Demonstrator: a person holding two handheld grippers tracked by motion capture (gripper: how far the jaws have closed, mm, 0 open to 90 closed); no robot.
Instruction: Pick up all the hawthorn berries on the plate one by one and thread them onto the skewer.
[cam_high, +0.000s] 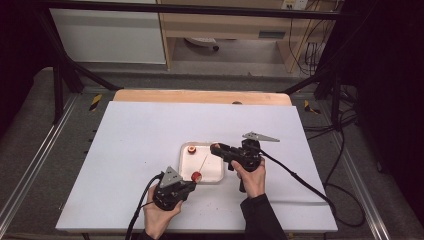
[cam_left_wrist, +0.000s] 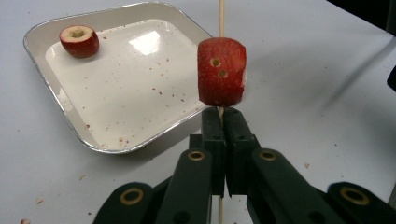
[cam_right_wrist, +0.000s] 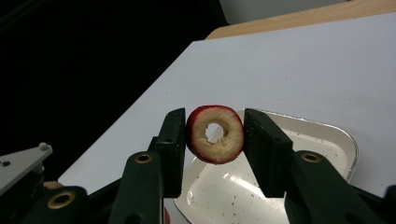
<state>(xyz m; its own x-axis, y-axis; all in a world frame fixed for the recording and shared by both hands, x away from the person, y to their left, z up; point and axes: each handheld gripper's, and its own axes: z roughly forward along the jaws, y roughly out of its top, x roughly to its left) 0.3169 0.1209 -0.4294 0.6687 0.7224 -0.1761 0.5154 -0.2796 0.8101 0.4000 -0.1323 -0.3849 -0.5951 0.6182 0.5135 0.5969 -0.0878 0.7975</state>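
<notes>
White bench (cam_high: 150, 150) carrying a shallow tray (cam_high: 218, 176). Left gripper (cam_left_wrist: 219, 122): fingers clamped together on a wooden skewer (cam_left_wrist: 221, 18) already bearing one red fruit piece (cam_left_wrist: 221, 72). Right gripper (cam_right_wrist: 214, 135): fingers clamped on a cored fruit ring (cam_right_wrist: 215, 134) above the tray. A third piece (cam_left_wrist: 79, 40) lies in the tray. Best practice, likely: align the ring's hole with the skewer tip, then slide on steadily.
</notes>
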